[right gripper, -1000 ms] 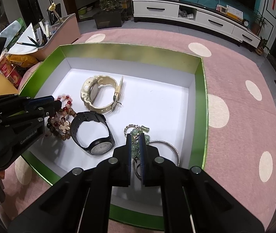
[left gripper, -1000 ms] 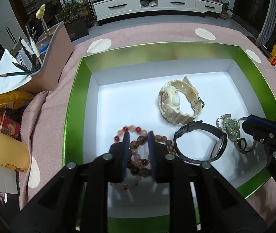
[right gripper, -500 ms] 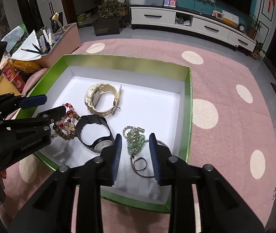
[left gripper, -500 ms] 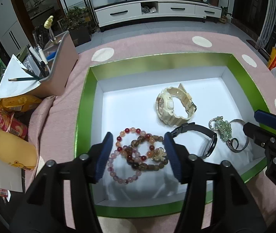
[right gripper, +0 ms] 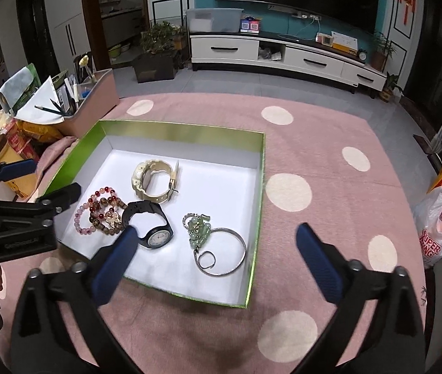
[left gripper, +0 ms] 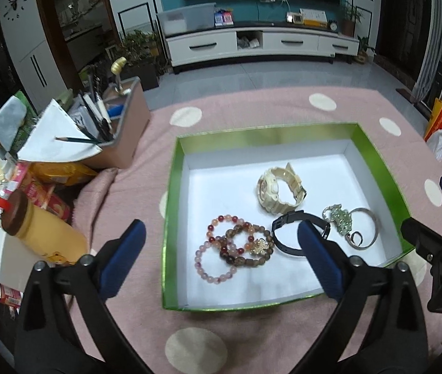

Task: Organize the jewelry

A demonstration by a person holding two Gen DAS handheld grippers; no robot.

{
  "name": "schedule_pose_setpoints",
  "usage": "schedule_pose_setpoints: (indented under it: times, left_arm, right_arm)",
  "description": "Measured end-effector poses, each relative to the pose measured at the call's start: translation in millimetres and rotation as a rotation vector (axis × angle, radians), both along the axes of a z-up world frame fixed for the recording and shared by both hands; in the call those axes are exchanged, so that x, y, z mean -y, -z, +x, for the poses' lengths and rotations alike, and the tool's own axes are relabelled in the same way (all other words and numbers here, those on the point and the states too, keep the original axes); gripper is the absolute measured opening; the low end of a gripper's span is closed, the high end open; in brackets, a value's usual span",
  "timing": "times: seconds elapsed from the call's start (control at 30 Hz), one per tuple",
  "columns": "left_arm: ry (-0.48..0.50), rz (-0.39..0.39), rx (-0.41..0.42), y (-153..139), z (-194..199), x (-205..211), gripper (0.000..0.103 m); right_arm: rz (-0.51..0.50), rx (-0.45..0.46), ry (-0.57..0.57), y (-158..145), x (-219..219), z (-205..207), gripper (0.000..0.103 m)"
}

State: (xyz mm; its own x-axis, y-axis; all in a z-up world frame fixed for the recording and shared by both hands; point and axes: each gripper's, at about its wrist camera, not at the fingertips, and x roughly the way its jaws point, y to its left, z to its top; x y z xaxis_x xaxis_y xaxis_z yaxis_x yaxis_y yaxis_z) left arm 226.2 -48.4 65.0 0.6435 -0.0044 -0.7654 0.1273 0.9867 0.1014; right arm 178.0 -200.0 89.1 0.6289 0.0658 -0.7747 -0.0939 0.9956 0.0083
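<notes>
A green box with a white floor lies on the pink dotted cloth. In it lie beaded bracelets, a cream watch, a black watch, a green jade charm and a silver bangle. My left gripper is wide open and empty, raised above the box's near side. My right gripper is wide open and empty, raised above the box's near right corner.
A pink desk organizer with pencils and paper stands left of the box. Snack packets and a yellow bottle crowd the left edge. A white plastic bag sits at the right. A TV cabinet stands beyond.
Both grippers let go of the jewelry, opened wide and pulled up and back from the box. The bracelets and the jade charm now lie free on the box floor.
</notes>
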Motion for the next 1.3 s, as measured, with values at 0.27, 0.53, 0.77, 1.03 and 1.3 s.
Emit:
schedule_pose_setpoints:
  times: [0.27,0.53,0.77,1.03,1.3]
  left_arm:
    - [-0.022,0.003,0.038,-30.2,-16.5,-3.5,0.101]
    - [-0.059,0.015,0.052,-58.2,-34.2,-3.8,0.101]
    - [-0.074,0.015,0.073,-67.7,-46.9,-3.3,0.101]
    - [-0.075,0.009,0.062,-62.7,-45.4,-3.0,0.101]
    - [-0.077,0.013,0.056,-57.4,-43.4,-3.3,0.101]
  right_arm:
    - [-0.015,0.038,0.018,-25.5,-0.4,-16.2,0.102]
    - [-0.032,0.087,0.011,-53.1,-5.1,-31.4,0.102]
    - [-0.035,0.121,0.001,-70.8,-8.2,-41.0,0.102]
    - [-0.046,0.106,-0.004,-66.4,-10.6,-42.2,0.102]
    - [-0.049,0.094,-0.002,-59.3,-11.3,-37.7,0.102]
